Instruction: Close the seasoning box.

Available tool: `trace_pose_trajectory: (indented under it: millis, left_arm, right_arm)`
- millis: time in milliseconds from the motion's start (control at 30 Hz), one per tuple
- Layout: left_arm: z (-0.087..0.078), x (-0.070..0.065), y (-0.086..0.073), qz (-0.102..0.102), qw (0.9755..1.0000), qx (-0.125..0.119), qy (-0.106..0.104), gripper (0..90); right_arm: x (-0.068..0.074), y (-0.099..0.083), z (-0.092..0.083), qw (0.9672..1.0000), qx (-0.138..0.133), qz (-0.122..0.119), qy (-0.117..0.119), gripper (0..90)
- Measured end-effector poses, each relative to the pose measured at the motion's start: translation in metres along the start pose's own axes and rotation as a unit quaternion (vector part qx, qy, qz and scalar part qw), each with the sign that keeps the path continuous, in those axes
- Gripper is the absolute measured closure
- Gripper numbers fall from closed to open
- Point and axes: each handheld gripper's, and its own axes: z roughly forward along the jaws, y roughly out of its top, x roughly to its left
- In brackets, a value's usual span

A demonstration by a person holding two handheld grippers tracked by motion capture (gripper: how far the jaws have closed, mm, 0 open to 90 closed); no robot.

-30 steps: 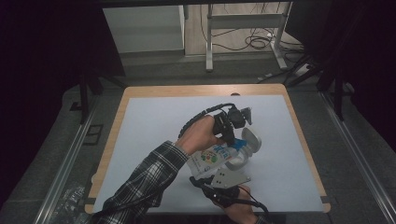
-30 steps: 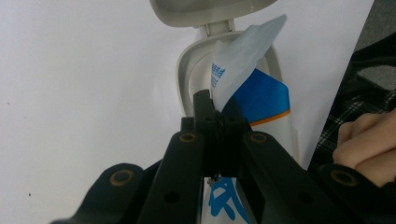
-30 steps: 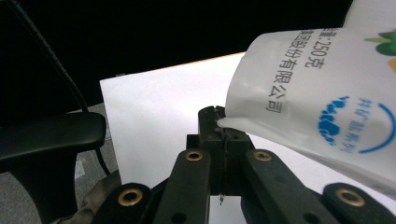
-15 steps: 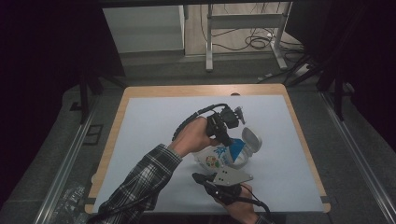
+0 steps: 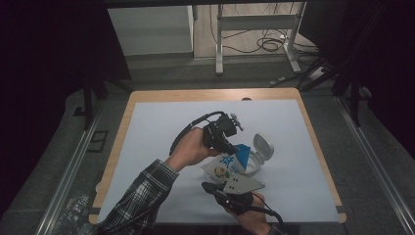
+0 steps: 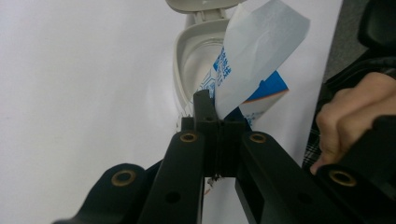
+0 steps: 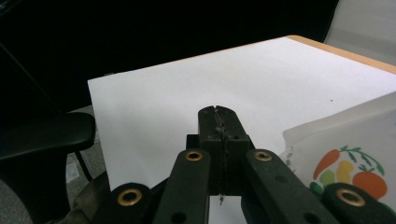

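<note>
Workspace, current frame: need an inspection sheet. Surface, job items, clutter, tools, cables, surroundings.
Surface: white sheet covering a wood-edged table.
Job items: printed pouch with its end at or in a white tub whose hinged lid is open.
Clutter: nothing seen.
Tools: left tool shut on the pouch's edge; right tool shut, empty, beside the pouch.
Cables: black lead loops from the left tool; loose cables on the floor beyond.
Surroundings: metal frame legs behind the table, dark room either side.
</note>
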Motion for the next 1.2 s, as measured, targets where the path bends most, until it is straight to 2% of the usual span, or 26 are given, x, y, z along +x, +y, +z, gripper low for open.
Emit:
trace_pose_trajectory:
  millis: [167,367,433,467,700,800,867,900,1000,1167,1200]
  left_arm:
    - [-0.005,0.0,-0.011,-0.001,0.9999,-0.014,-0.003,90.0]
    - [-0.01,-0.001,-0.022,-0.002,0.9995,-0.033,-0.002,90.0]
    - [-0.012,-0.001,-0.026,-0.001,0.9994,-0.036,0.0,90.0]
    - [-0.012,0.0,-0.028,-0.001,0.9993,-0.038,0.001,90.0]
    - [-0.018,0.001,-0.044,-0.009,0.9981,-0.061,0.011,90.0]
    - [-0.02,0.001,-0.05,-0.011,0.9975,-0.068,0.016,90.0]
    - [-0.021,0.002,-0.052,-0.014,0.9973,-0.071,0.012,90.0]
    - [-0.022,0.001,-0.056,-0.013,0.9969,-0.076,0.019,90.0]
    - [-0.025,0.002,-0.062,-0.015,0.9963,-0.082,0.02,90.0]
    - [-0.027,0.003,-0.071,-0.022,0.9954,-0.092,0.019,90.0]
    - [-0.029,0.004,-0.076,-0.021,0.995,-0.096,0.02,90.0]
  right_arm:
    - [-0.001,0.0,-0.002,1.0,0.005,-0.002,-0.004,88.1]
    - [-0.005,0.0,-0.007,0.9999,0.009,0.002,-0.008,80.5]
    - [-0.008,0.0,-0.009,0.9998,0.016,0.009,-0.007,73.3]
    - [-0.008,0.0,-0.009,0.9998,0.016,0.009,-0.007,73.3]
    - [-0.013,0.001,-0.01,0.9992,0.037,0.012,0.006,60.0]
    - [-0.014,0.003,-0.012,0.9991,0.038,0.013,0.008,58.8]
    - [-0.015,0.004,-0.013,0.999,0.04,0.015,0.01,58.5]
    - [-0.018,0.004,-0.014,0.9987,0.043,0.021,0.015,58.2]
    - [-0.023,0.005,-0.016,0.9981,0.047,0.035,0.021,57.4]
    - [-0.03,0.007,-0.019,0.9975,0.049,0.047,0.023,55.8]
    - [-0.034,0.009,-0.021,0.9968,0.052,0.058,0.02,53.0]
